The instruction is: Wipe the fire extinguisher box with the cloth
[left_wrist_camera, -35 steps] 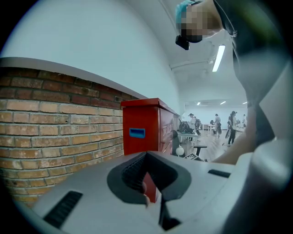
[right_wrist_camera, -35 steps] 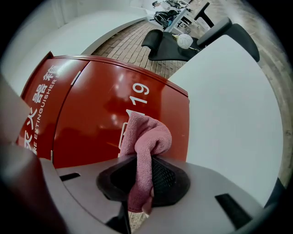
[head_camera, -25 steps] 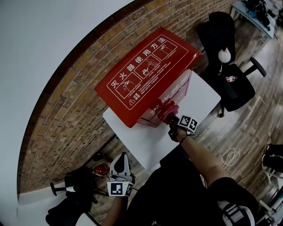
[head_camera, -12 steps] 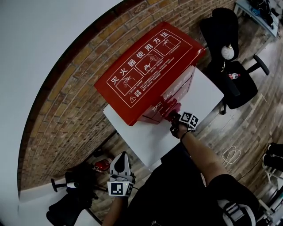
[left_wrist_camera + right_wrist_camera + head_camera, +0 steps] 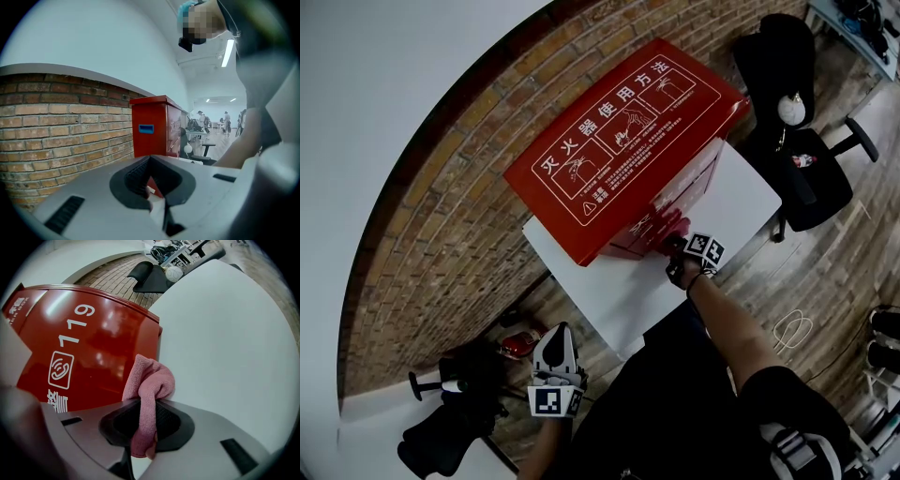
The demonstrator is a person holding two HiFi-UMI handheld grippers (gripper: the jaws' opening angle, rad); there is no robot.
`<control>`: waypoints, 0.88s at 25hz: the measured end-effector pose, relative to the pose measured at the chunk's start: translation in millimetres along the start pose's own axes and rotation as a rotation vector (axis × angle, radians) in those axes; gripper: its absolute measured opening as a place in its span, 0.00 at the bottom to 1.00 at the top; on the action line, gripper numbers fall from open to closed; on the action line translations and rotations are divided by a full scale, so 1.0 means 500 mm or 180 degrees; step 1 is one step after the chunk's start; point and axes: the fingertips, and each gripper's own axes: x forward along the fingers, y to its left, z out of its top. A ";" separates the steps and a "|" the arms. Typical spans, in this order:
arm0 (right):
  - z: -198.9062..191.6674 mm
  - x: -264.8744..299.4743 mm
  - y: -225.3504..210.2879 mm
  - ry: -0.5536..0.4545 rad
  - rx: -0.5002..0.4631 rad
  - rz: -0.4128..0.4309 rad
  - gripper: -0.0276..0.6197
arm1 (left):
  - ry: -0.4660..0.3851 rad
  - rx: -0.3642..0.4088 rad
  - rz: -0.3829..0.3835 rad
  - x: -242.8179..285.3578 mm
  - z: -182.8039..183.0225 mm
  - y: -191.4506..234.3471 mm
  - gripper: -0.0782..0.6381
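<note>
Gripping the pink cloth (image 5: 149,380), the right gripper (image 5: 146,423) is held by the fire extinguisher box (image 5: 98,343); "119" is read centre-left, print below cut off. Left gripper (image 5: 154,190): jaws closed, empty.

White counter (image 5: 623,298) next to brick wall (image 5: 431,234), white wall (image 5: 384,84) above it. Black office chair (image 5: 811,183) right of counter on wood floor (image 5: 834,272), white ball-shaped thing (image 5: 790,110) at its back. White cable loop (image 5: 789,330) on floor. Small red item (image 5: 517,345) and black gear (image 5: 455,417) lower left. People (image 5: 225,119) far off under ceiling strip light (image 5: 229,46).
</note>
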 end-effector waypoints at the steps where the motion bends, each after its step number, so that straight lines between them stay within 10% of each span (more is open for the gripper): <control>1: -0.001 0.003 -0.004 0.0012 0.0004 -0.0027 0.16 | -0.0027 -0.0015 0.0006 -0.001 0.002 0.001 0.18; 22: -0.029 0.021 -0.026 0.0110 0.0018 -0.0174 0.16 | 0.0020 -0.0006 0.0031 -0.018 -0.012 0.003 0.18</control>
